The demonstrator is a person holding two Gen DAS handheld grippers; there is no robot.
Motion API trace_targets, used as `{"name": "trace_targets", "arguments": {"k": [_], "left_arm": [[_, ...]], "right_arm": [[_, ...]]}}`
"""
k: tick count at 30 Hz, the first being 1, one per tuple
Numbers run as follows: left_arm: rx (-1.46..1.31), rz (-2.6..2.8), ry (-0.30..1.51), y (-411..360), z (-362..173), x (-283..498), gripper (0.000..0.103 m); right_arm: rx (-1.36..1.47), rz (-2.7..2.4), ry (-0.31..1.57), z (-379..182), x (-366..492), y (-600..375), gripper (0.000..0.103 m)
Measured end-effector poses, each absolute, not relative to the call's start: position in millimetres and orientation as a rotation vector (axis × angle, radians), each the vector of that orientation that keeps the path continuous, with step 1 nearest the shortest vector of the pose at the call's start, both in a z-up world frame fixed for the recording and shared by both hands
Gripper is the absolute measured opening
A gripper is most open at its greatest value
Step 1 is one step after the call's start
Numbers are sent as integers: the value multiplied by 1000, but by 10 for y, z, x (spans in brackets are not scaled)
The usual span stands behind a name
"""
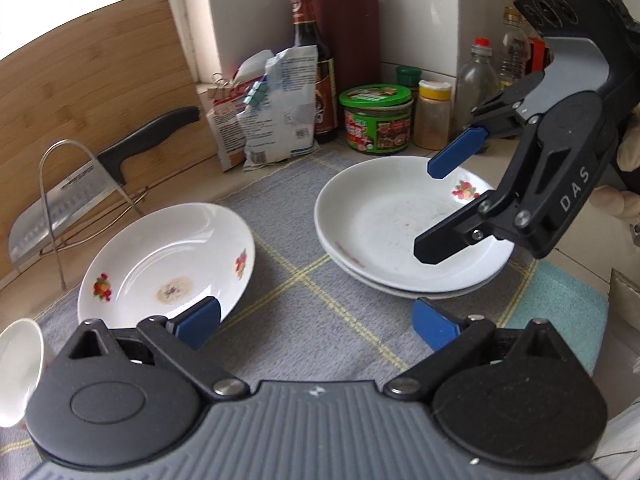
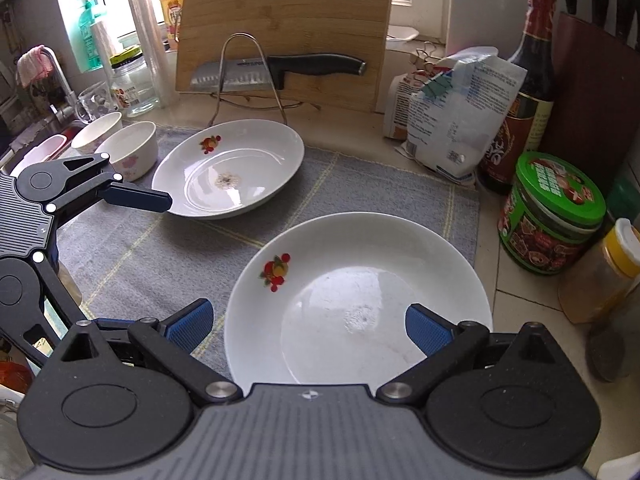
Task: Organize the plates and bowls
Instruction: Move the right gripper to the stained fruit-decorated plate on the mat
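— Where are your tools right now?

— My left tool hangs above the grey checked mat with its fingers spread wide and nothing between them. One blue pad sits just at the near rim of the single plate, though I cannot tell if it touches. My right tool is also spread wide and empty, hovering over the stacked plates; from the left view, its upper finger is above the far rim and its lower one over the basin.

— And the dishes?

— The single plate, white with fruit prints and a brownish stain in the middle, lies on the left part of the mat. The stack is two white plates, one nested in the other, on the right part of the mat. Two small bowls stand side by side at the mat's far left edge, next to the single plate.

— What is behind them?

— A cleaver on a wire rack against a wooden cutting board, and a green-lidded jar on the tabletop.
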State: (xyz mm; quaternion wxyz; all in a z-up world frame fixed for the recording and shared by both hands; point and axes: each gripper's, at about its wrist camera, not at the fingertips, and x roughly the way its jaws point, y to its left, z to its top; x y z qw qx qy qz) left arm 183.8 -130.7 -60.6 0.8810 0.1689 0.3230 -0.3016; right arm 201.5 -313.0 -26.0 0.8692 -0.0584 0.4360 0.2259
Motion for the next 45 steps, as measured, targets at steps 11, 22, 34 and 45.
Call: {"name": "trace_targets", "arguments": {"k": [11,22,34,45], "left_arm": [[264,-386,792,-653,-933,2259,101],[208,-408,798,-614,-1070,2480,103],[175,-389,798,-607,-1082,2583,103],[156,-362,778,-619,-1097,2635,103]], "right_arm": [[-132,480,927,-249,2169,-2583,103],[-137,466,949,-209,2391,-2289,103],[-136,520,985,-310,2885,-2098,103],[-123,557,1084,-658,3560,-2075,103]]}}
